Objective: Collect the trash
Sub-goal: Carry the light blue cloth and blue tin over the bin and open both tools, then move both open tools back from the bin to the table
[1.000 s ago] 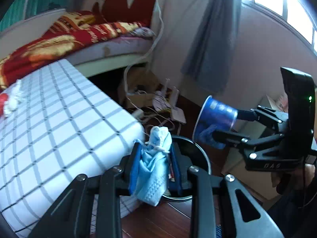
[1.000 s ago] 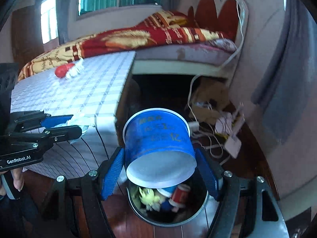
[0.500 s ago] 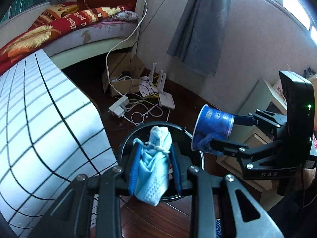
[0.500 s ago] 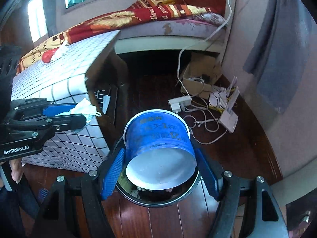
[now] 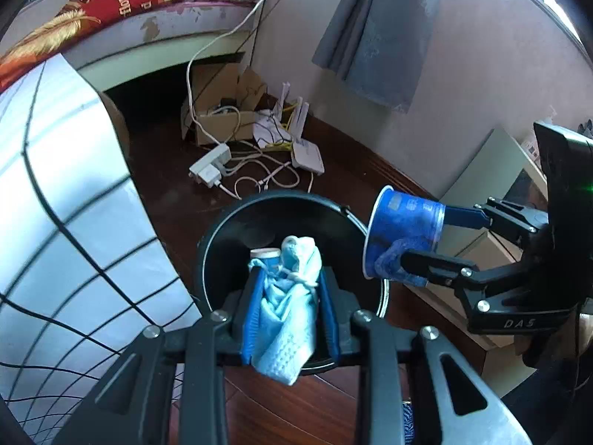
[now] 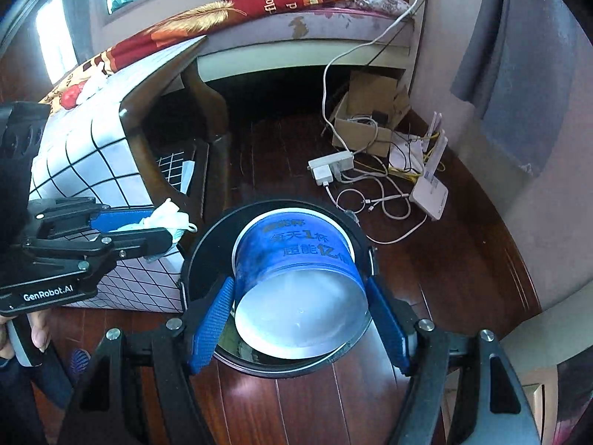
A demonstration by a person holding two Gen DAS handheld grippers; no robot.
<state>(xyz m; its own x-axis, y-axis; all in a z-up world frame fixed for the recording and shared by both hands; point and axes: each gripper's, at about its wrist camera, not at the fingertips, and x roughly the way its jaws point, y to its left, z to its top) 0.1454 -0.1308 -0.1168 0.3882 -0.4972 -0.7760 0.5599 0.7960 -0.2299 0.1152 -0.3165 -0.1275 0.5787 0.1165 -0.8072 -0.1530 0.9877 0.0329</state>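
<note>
My left gripper (image 5: 291, 307) is shut on a crumpled light-blue face mask (image 5: 289, 319) and holds it over the near rim of the round black trash bin (image 5: 237, 222). My right gripper (image 6: 300, 319) is shut on a blue paper cup (image 6: 296, 259), bottom toward the camera, directly above the bin (image 6: 207, 237). In the left wrist view the cup (image 5: 404, 233) hangs at the bin's right rim. In the right wrist view the left gripper (image 6: 163, 230) with the mask (image 6: 166, 218) is at the bin's left. A can lies inside the bin (image 5: 263, 254).
A table with a white checked cloth (image 5: 55, 204) stands left of the bin. A cardboard box (image 5: 218, 118), power strip (image 5: 209, 163), cables and a router (image 5: 307, 155) lie on the dark wood floor behind. A bed (image 6: 296, 0) is at the back, a pale cabinet (image 5: 481, 170) at right.
Both grippers have moved forward and down from table height to over the bin, each keeping its hold. The bin now fills more of both views.
</note>
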